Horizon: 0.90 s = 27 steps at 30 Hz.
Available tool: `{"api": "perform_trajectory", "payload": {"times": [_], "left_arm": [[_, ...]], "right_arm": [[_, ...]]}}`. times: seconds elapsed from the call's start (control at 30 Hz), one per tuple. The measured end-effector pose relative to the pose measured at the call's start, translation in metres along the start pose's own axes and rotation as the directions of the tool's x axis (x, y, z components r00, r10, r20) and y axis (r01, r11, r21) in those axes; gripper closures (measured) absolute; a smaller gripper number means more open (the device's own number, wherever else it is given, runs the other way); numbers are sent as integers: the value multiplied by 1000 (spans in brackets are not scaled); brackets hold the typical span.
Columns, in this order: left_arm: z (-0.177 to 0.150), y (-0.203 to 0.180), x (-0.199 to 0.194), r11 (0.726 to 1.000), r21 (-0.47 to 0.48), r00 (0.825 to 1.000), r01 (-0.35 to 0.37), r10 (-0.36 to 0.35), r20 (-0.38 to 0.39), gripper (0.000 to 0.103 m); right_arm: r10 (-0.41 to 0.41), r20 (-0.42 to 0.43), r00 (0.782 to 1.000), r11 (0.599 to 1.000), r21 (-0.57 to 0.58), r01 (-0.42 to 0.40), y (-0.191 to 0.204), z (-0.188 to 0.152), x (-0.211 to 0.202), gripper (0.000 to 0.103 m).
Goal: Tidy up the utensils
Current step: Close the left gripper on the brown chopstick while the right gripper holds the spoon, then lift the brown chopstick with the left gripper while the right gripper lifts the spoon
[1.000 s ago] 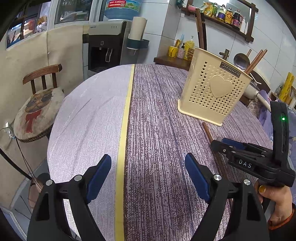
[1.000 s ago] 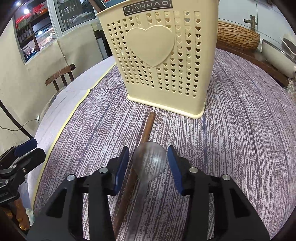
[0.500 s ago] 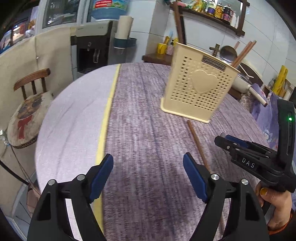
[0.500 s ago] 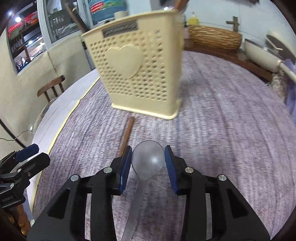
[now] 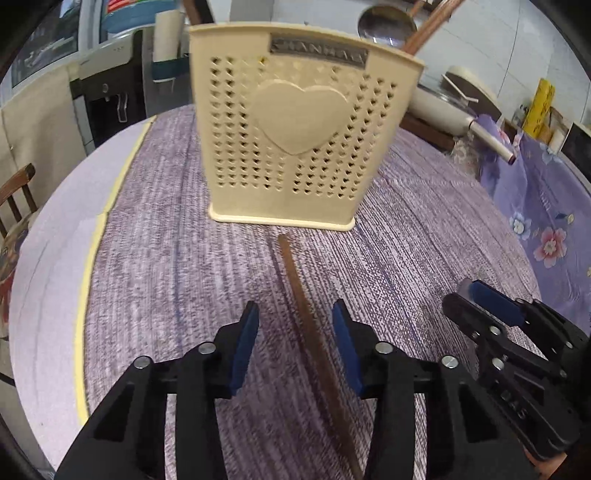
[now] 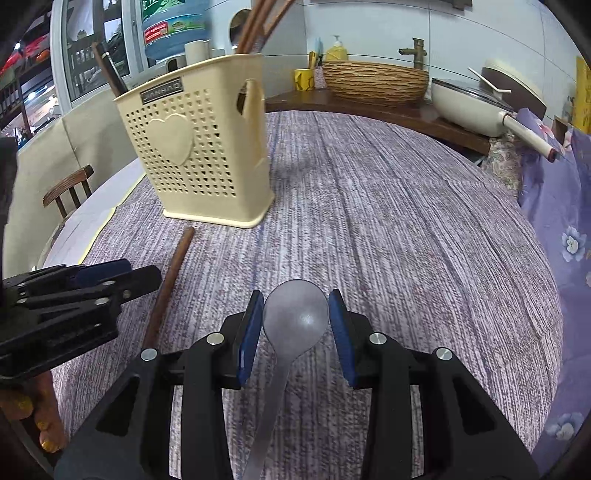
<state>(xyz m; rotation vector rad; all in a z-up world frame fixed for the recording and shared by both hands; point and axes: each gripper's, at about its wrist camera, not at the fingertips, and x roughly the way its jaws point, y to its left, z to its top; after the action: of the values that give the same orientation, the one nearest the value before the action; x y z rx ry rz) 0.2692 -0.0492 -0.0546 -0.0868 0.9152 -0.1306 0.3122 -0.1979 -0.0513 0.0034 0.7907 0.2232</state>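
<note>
We see the left gripper (image 5: pixel 294 334) pointing down at the purple striped tablecloth (image 5: pixel 424 236) on the round table. Its jaws have just been closing and now stand at a narrow gap. A brown chopstick (image 5: pixel 295 280) lies flat on the cloth and runs between the blue pads (image 5: pixel 243 343); neither pad presses on it, so we read this gripper as not yet gripping. The far end of the chopstick stops just short of the base of the utensil holder (image 5: pixel 295 147).

The utensil holder is a cream plastic box pierced with small heart-shaped holes, with one large raised heart on its front. It stands upright on the cloth. More brown chopsticks (image 6: pixel 258 22) and a metal ladle (image 5: pixel 386 24) stick up out of its top.

The right gripper (image 6: pixel 295 328) holds a metal spoon (image 6: pixel 295 317). The spoon's bowl sits between the two blue pads, which clamp its edges, and the handle runs back toward the camera. The spoon is clear of the cloth, in front of the holder and to its right.

In the right wrist view the left gripper appears at the left edge, directly beside the lying chopstick. A hand (image 6: pixel 33 417) grips its handle. A cream pan (image 6: pixel 476 99) rests on a wooden counter behind the table.
</note>
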Motion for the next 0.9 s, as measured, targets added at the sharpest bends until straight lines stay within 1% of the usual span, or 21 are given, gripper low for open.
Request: {"api": "perform_trajectory", "payload": {"times": [0.1,0.2,0.33,0.4,0.47,0.67,0.77,0.9], "left_arm": [[4,-6,8,1000,9,1000,2,-2,-17,69],[5,-9,17,1000,19,999,-20,21,-35,73],[7,-9,18,999,21,999,-40,41,-28,79],[7,-6,18,998,16,998,-58,58,-26,89],[8,-4,18,998,9,998,-65,65,-24,93],[8,6,11,998,-43,999,-44,44,-18,93],[10,13,-4,997,-71,1000,-24,26,17,94],[16,19,-35,996,-88,996,7,0,88,94]], "right_arm": [[-3,-2,1000,1000,11,3,-6,-2,1,66],[1,-2,1000,1000,17,-1,-9,-3,1,66],[2,-2,1000,1000,19,-2,-8,-3,1,66],[3,-3,1000,1000,18,-3,-7,-3,2,66],[4,-3,1000,1000,17,-4,-6,-3,2,66],[10,19,1000,1000,19,-11,-1,-3,-3,66],[12,45,999,1000,15,-12,-1,-1,-10,66],[21,89,996,1000,12,-22,2,6,-26,66]]}}
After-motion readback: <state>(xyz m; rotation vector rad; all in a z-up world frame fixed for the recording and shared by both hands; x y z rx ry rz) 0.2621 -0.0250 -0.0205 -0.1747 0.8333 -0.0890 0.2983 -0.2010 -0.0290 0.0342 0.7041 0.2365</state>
